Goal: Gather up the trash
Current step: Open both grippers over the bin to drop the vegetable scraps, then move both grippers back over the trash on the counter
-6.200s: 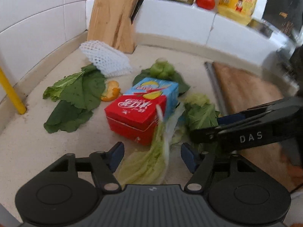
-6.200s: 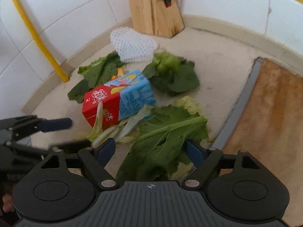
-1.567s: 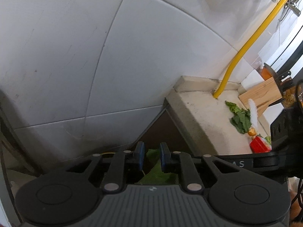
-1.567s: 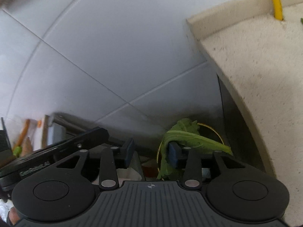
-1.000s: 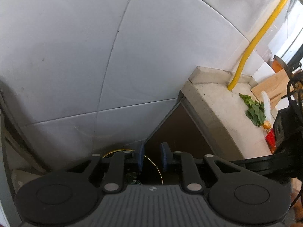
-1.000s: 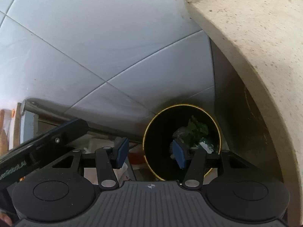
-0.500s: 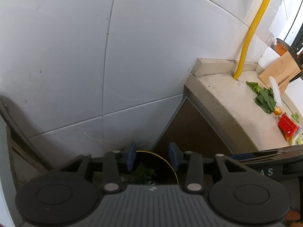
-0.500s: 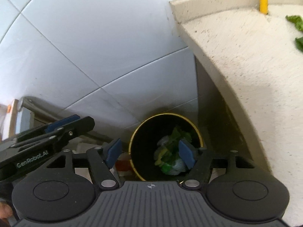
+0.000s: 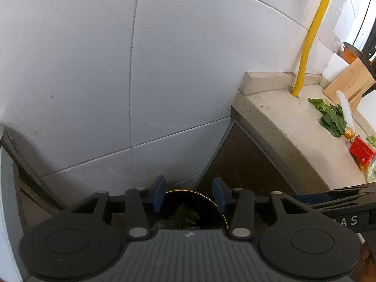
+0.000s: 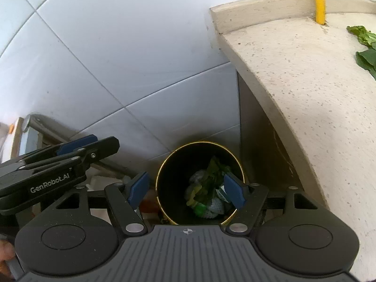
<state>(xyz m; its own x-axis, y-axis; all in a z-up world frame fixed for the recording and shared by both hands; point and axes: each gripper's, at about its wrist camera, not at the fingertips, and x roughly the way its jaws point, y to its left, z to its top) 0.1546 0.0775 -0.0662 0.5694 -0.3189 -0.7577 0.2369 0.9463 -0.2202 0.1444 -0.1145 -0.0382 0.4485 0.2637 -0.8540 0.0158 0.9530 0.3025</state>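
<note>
Both grippers hang above a black trash bin with a gold rim (image 10: 164,164), which stands on the floor against the white tiled wall (image 9: 94,70), just left of the stone tabletop (image 10: 305,82). The right gripper (image 10: 186,189) has its blue-padded fingers (image 10: 138,188) spread wide with nothing between them, and the bin's mouth shows in the gap. Inside the bin lie green leaf scraps (image 10: 209,178) mixed with pale crumpled waste. The left gripper (image 9: 189,195) also has its fingers (image 9: 158,193) spread and empty, above the far side of the bin (image 9: 219,209), where a dark green leaf (image 9: 185,215) shows within. In the right wrist view the left gripper appears at the left, near the bin. On the tabletop, well apart from the bin, more trash lies to the right: green leaves (image 9: 331,118), a white foam net (image 9: 345,108), a bit of orange peel (image 9: 349,132) and a red carton (image 9: 360,151). A yellow pipe (image 9: 310,35) rises from the far edge of the tabletop, and a wooden knife block (image 9: 350,82) stands beyond the leaves.
</note>
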